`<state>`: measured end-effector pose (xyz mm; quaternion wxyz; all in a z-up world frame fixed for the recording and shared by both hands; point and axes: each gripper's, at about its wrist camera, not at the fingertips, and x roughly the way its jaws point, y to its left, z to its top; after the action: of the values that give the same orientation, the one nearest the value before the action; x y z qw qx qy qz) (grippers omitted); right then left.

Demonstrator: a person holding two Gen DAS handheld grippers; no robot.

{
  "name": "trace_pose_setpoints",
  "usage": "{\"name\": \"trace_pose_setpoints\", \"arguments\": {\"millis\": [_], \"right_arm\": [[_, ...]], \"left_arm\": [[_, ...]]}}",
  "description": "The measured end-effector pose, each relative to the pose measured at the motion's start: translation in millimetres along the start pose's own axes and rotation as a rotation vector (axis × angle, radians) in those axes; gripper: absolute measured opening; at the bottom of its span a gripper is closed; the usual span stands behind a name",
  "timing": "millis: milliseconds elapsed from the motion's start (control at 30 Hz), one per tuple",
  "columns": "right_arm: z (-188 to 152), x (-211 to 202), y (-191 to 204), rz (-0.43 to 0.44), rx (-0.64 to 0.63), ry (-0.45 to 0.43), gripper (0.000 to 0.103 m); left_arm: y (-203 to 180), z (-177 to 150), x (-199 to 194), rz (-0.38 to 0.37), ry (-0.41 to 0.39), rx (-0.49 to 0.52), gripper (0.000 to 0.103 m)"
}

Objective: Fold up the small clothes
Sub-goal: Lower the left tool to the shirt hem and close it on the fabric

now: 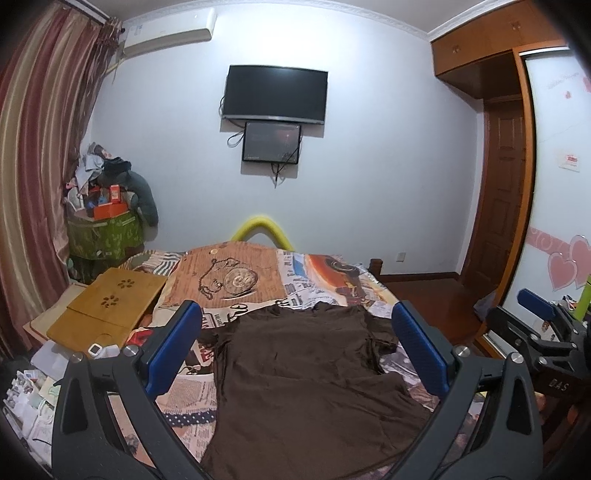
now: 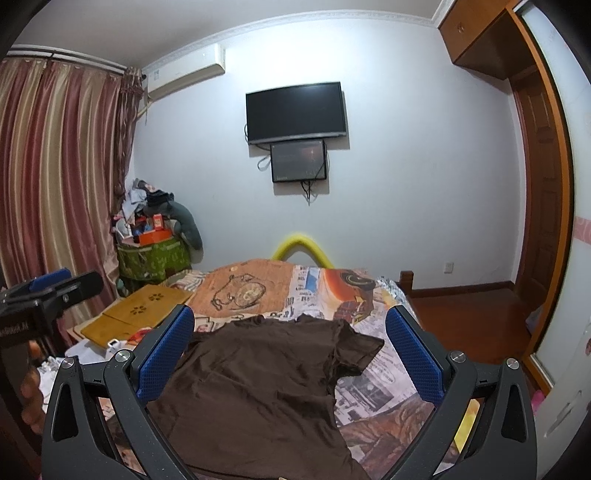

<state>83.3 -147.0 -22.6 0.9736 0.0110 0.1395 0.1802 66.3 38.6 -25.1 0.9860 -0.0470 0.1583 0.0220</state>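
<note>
Counted on the bed (image 1: 325, 273): one brown T-shirt (image 1: 306, 373), lower centre of frame, and one wooden lap tray (image 1: 110, 314), at left. Two grippers present, the left gripper (image 1: 295, 343) and the right gripper (image 2: 290, 347), each with two blue pads (image 1: 173, 347), jaws spread wide. On the far wall: two dark screens (image 1: 275, 94), one air conditioner (image 1: 170, 33), upper left.

Wooden lap tray (image 1: 110, 310) crowds bed's left; right side free.
</note>
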Motion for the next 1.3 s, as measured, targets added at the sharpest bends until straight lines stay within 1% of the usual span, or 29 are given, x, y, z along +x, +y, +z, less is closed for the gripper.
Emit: {"name": "trace_pose_setpoints", "arguments": {"millis": [167,300,333,400,467,633,800,867,933,967,1033,1067,1100,1167,1200,1300], "right_arm": [[-4.1,26.5,-9.1,0.001,0.016,0.053,0.103],[-9.4,57.4,-23.5,-0.016,0.035,0.112,0.103],[-11.1,65.7,-27.7,-0.024,0.04,0.129,0.103],[-14.8,81.4,-37.2,-0.04,0.047,0.159,0.103],[-17.5,97.6,-47.5,-0.059,0.056,0.193,0.103],[-27.9,130.0,-68.4,-0.092,0.069,0.279,0.103],[-41.3,157.3,-88.7,-0.126,0.078,0.361,0.103],[-46.4,166.5,-96.0,-0.136,0.082,0.393,0.102],[-51.9,177.5,-105.1,-0.14,0.081,0.431,0.095],[-54.6,184.5,-110.2,-0.139,0.082,0.445,0.094],[-61.6,193.6,-118.3,-0.142,0.088,0.483,0.092],[-63.9,197.7,-121.6,-0.143,0.093,0.497,0.091],[-66.1,201.7,-124.6,-0.144,0.097,0.505,0.089],[-70.1,210.9,-130.7,-0.153,0.099,0.53,0.085],[-72.1,215.9,-133.1,-0.158,0.097,0.54,0.084],[-75.7,227.3,-142.0,-0.165,0.099,0.558,0.08]], "left_arm": [[29.9,5.4,45.3,0.038,0.06,-0.035,0.103],[53.1,3.3,90.8,0.121,0.122,-0.017,0.103],[60.9,1.2,106.5,0.148,0.149,-0.01,0.103],[72.6,-2.5,131.8,0.175,0.194,-0.007,0.103],[90.9,-9.9,163.0,0.187,0.256,-0.027,0.103],[131.9,-32.0,222.3,0.231,0.382,-0.082,0.103],[161.1,-63.2,272.5,0.236,0.504,-0.126,0.103],[166.9,-73.4,290.3,0.218,0.538,-0.14,0.103],[176.0,-83.1,306.2,0.2,0.57,-0.166,0.103],[179.5,-87.6,313.2,0.197,0.586,-0.18,0.103],[187.6,-94.5,326.1,0.194,0.618,-0.214,0.1],[192.6,-97.8,334.3,0.185,0.634,-0.236,0.095],[195.3,-99.2,339.9,0.179,0.644,-0.248,0.091],[203.5,-102.4,352.4,0.169,0.654,-0.274,0.088],[207.4,-102.9,357.0,0.173,0.652,-0.284,0.085],[222.0,-102.1,371.7,0.2,0.641,-0.297,0.084]]}}
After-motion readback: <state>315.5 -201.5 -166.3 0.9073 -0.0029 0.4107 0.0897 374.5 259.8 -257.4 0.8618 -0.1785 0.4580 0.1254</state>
